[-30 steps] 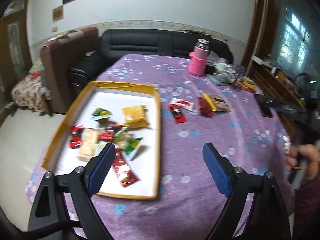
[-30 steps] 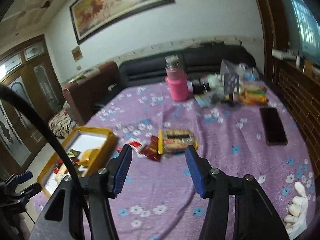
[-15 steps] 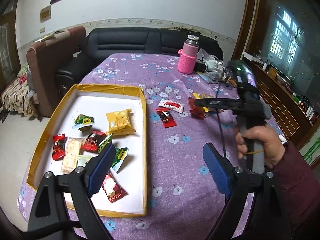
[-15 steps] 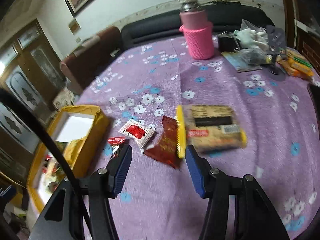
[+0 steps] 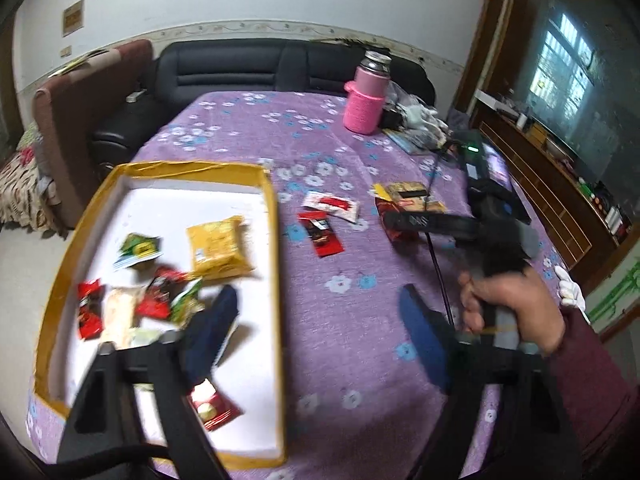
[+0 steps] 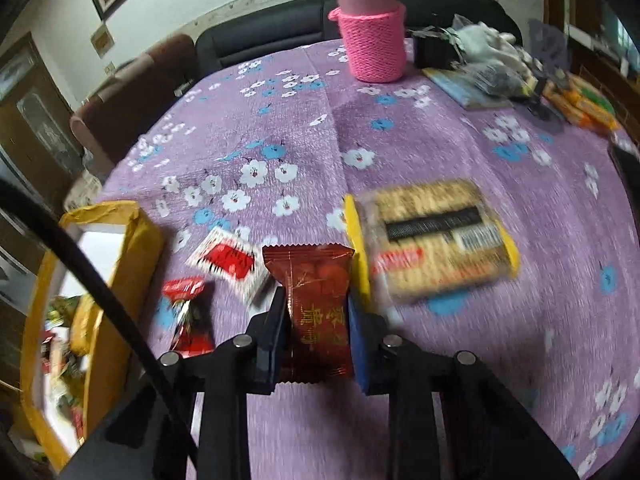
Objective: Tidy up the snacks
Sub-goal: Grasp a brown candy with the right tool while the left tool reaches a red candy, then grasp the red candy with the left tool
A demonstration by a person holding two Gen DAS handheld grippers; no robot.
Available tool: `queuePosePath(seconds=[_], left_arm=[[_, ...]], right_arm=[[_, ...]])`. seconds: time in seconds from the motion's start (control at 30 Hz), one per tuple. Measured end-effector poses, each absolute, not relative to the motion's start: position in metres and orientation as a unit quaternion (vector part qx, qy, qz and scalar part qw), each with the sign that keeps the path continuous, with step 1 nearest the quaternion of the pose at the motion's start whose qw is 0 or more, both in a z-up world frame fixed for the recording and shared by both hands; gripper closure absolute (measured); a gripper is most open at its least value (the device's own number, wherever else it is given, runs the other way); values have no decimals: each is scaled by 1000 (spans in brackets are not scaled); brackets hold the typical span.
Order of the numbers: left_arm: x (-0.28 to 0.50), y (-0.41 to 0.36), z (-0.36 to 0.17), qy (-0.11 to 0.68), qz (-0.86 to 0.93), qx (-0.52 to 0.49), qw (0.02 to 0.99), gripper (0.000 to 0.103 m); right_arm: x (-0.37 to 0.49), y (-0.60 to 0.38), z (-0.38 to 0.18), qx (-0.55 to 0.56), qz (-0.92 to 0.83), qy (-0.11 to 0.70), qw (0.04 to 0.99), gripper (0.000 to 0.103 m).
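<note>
Right claw [image 6: 316, 320] pinches a dark red snack packet [image 6: 314, 300]; left claw [image 5: 320, 320] hangs wide open, holding nothing.

The packet sits between the blue pads, low over the bench [image 6: 440, 128], beside a yellow-edged cracker pack [image 6: 432, 240] and two small red sachets. It looks light, crinkly and slippery, so a hold across its middle seems safest; squeezing hard could crush the contents. The yellow-rimmed tray [image 5: 272, 240] of sorted snacks lies to the left. A purple flowered cloth covers the bench; a pink-sleeved flask [image 6: 370, 36] and dark sofa stand beyond.
</note>
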State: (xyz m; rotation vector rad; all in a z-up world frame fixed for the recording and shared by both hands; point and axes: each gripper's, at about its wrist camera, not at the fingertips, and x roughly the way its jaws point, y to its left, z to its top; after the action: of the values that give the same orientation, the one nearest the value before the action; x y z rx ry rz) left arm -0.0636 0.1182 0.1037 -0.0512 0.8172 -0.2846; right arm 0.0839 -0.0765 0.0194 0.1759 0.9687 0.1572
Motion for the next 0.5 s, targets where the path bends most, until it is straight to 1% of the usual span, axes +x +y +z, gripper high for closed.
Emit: queuePosePath(seconds=[0.07,0.27,0.37,0.5], left_arm=[[-50,107,101,409,-149,-19,900,42],[13,60,84,451,-148,11,880,42],[46,47,70,474,-125,27,871,42],[75,44,46,503,-91,40,859,42]], right_arm=[[66,-90,24,105,90,459,878,77],[19,-129,26,164,121,424,883,76],[14,-142,23,181,127,402,888,76],[17,-148,23,201,146,398,883,76]])
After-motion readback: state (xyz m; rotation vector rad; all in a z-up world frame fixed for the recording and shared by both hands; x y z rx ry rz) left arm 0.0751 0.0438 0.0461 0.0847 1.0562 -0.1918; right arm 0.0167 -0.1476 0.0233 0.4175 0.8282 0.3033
